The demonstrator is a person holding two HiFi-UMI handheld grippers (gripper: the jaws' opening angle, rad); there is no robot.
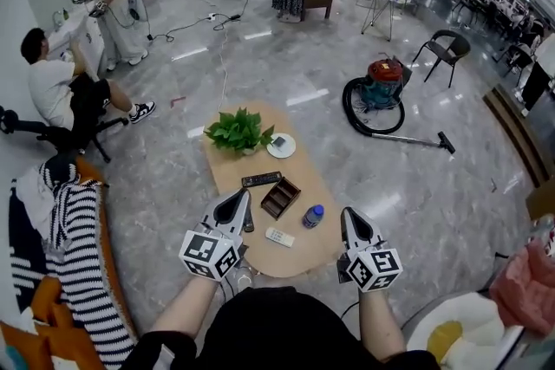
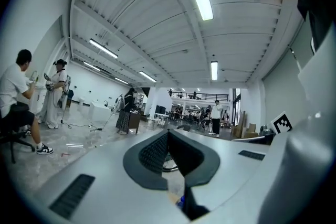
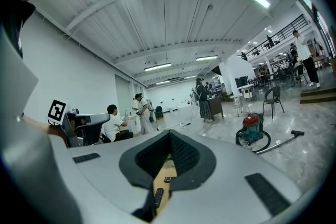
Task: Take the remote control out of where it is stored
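On the oval wooden table (image 1: 227,171) stands a brown compartment box (image 1: 279,197); I cannot tell what is in it. A black remote (image 1: 261,179) lies just behind the box, a white remote (image 1: 279,236) lies near the front edge, and a dark one (image 1: 249,221) lies beside my left gripper. My left gripper (image 1: 244,196) hovers over the table's front left, shut and empty (image 2: 169,132). My right gripper (image 1: 348,211) hangs off the table's front right edge, also shut and empty (image 3: 169,134). Below its jaws a black remote (image 3: 158,196) shows on the table.
A potted green plant (image 1: 237,131) and a white plate (image 1: 281,146) sit at the table's far end, and a blue-capped bottle (image 1: 313,216) stands right of the box. A red vacuum cleaner (image 1: 379,91) with hose lies on the floor beyond. A striped sofa (image 1: 74,247) is at left. People stand and sit farther back.
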